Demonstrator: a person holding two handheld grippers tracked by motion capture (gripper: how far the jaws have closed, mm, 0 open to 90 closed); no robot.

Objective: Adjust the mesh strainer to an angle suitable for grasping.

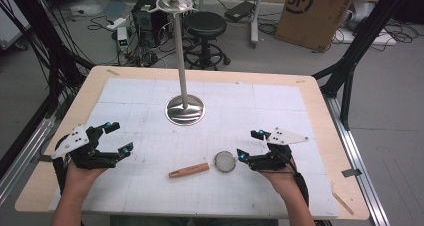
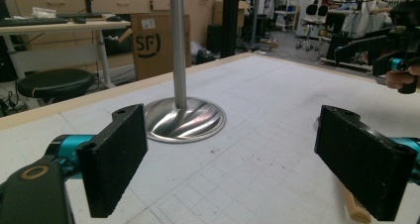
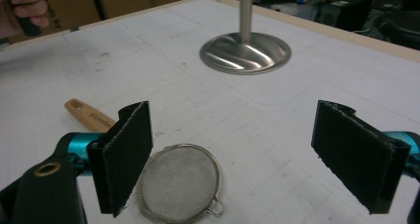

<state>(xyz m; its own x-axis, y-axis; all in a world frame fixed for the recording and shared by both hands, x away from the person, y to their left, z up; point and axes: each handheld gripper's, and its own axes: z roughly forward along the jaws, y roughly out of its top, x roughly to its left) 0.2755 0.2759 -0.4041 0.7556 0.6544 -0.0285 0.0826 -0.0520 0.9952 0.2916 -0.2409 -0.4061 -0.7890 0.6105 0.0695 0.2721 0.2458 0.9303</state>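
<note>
High view. One strainer (image 1: 202, 166) lies flat on the white gridded mat (image 1: 140, 96) that covers the pale wooden table (image 1: 320, 106). It has a turned wooden handle and a round bowl of fine metal mesh in a thin wire rim. Long axis runs roughly left–right across the mat, tilted slightly; handle end points toward the person's left, bowl toward the right. One polished metal stand (image 1: 184, 108), a round dished base with a slim upright pole, sits farther back at mid-table, well apart from the strainer. Two grippers: left gripper (image 1: 119, 138) at the left edge of the mat, jaws spread wide, holding nothing, well apart from the strainer; right gripper (image 1: 249, 145) just beside the mesh bowl, jaws spread, its nearer jaw tip close to the bowl's rim; contact cannot be told.

Left gripper view. Two black jaws with rough foam-like pads, set wide apart, nothing between them. Stand (image 2: 182, 117) base shows swirled reflections. The wooden handle end of the strainer (image 2: 357, 209) peeks out below the right-hand jaw.

Right gripper view. Jaws wide apart above the mat. The strainer (image 3: 181, 182) bowl lies just beside and partly under the left-hand jaw, a small wire loop on its rim; the handle runs off behind that jaw toward upper left. Stand (image 3: 245, 51) beyond.
</note>
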